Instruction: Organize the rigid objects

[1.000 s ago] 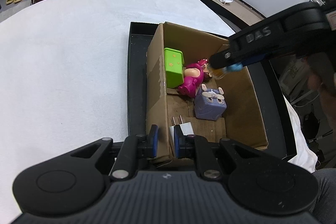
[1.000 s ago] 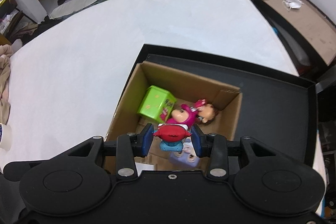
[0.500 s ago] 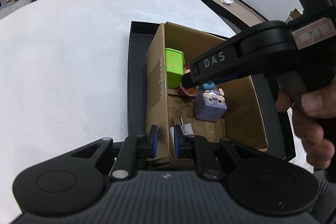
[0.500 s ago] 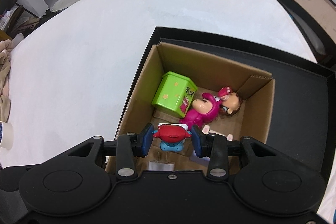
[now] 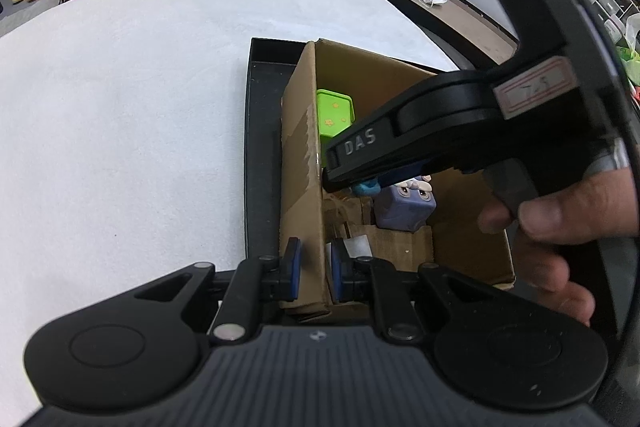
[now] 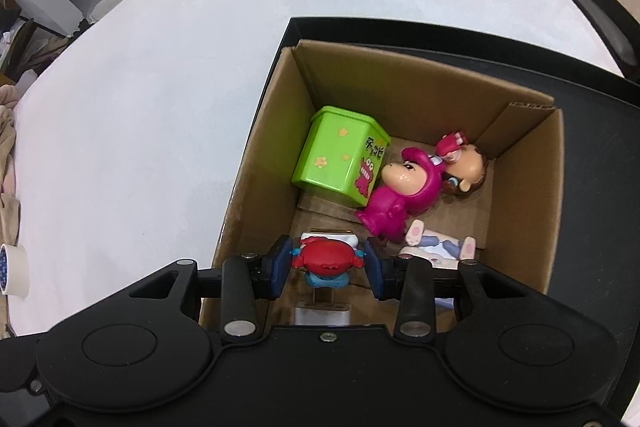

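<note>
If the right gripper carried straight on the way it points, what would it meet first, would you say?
Probably the white charger on the floor of the cardboard box, just below the red toy held in the right gripper; depth is hard to judge.

Even indoor light, sharp, strong fisheye bending

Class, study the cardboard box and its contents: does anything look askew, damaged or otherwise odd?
Yes. The green tub lies tipped on its side, and the pink figure sprawls against it instead of standing. The cardboard box has a pale scuffed strip down its left wall.
</note>
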`<control>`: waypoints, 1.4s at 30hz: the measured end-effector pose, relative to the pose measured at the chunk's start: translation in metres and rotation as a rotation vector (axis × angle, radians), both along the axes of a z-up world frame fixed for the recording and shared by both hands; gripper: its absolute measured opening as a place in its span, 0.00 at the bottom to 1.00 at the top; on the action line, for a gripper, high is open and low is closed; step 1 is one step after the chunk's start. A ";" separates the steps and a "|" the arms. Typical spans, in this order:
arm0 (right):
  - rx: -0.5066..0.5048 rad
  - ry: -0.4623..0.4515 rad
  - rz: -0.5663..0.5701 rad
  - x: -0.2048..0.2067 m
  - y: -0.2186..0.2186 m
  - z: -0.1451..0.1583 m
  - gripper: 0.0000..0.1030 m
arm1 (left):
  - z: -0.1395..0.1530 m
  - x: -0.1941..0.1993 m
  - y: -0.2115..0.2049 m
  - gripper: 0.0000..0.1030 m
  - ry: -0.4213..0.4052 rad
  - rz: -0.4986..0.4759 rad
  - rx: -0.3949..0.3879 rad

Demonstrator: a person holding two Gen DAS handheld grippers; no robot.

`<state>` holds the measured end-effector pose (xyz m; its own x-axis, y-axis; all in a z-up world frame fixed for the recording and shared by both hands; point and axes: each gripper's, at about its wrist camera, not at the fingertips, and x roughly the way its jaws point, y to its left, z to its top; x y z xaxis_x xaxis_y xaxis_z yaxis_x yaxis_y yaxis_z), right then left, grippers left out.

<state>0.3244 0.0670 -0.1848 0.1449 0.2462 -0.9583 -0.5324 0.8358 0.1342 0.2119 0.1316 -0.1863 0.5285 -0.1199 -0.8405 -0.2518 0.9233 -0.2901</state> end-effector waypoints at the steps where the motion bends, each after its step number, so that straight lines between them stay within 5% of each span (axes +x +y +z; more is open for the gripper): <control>1: -0.005 0.001 0.000 0.000 0.001 -0.001 0.38 | 0.000 0.000 0.000 0.14 0.001 0.000 -0.001; 37: 0.177 -0.066 -0.094 -0.005 -0.104 0.052 0.44 | 0.001 0.009 -0.016 0.14 0.050 -0.023 0.088; 42: 0.204 -0.089 -0.113 -0.010 -0.124 0.061 0.60 | 0.001 0.009 -0.022 0.15 0.081 -0.040 0.121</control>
